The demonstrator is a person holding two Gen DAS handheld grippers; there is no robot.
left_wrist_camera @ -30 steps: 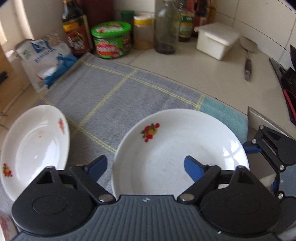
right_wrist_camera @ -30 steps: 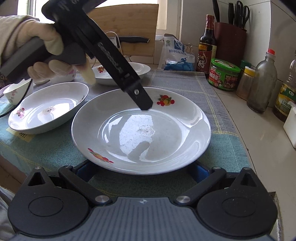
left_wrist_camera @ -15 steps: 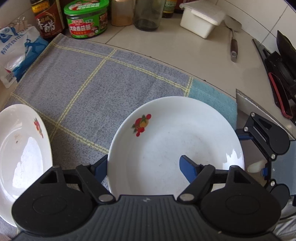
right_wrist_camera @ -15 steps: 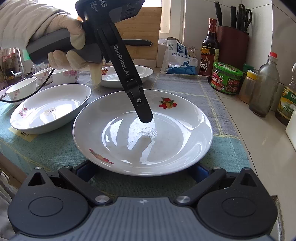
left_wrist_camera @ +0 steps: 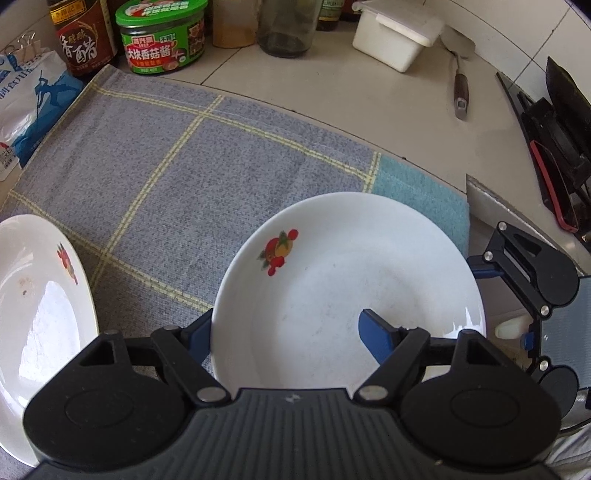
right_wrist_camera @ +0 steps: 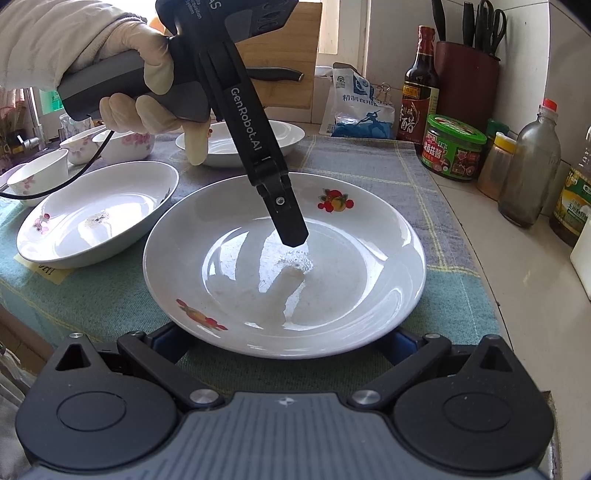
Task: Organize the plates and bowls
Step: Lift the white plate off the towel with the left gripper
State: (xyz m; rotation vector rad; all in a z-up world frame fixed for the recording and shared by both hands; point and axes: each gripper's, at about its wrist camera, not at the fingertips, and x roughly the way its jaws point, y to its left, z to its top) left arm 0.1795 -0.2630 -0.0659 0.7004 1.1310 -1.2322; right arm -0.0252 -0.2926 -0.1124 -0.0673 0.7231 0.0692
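A white deep plate with fruit prints (left_wrist_camera: 347,280) (right_wrist_camera: 284,266) lies on the checked cloth. My left gripper (left_wrist_camera: 286,332) is open and straddles its near rim: one blue finger is outside the rim, the other hangs over the plate's inside. In the right wrist view one left finger (right_wrist_camera: 288,218) points down into the plate. My right gripper (right_wrist_camera: 280,341) is open, low at the plate's near edge, its fingers mostly hidden under the rim. Another white plate (left_wrist_camera: 37,310) (right_wrist_camera: 96,214) lies to the left.
A third plate (right_wrist_camera: 243,142) and small flowered bowls (right_wrist_camera: 40,173) stand further back. Sauce bottles, a green-lidded jar (left_wrist_camera: 162,35) (right_wrist_camera: 452,151), a blue-white bag (right_wrist_camera: 356,107) and a white box (left_wrist_camera: 397,35) line the counter. A spatula (left_wrist_camera: 460,85) and stove edge lie right.
The left gripper has come lower and closer over the plate, its finger reaching deeper toward the plate's middle. The right gripper and the plates have stayed in place.
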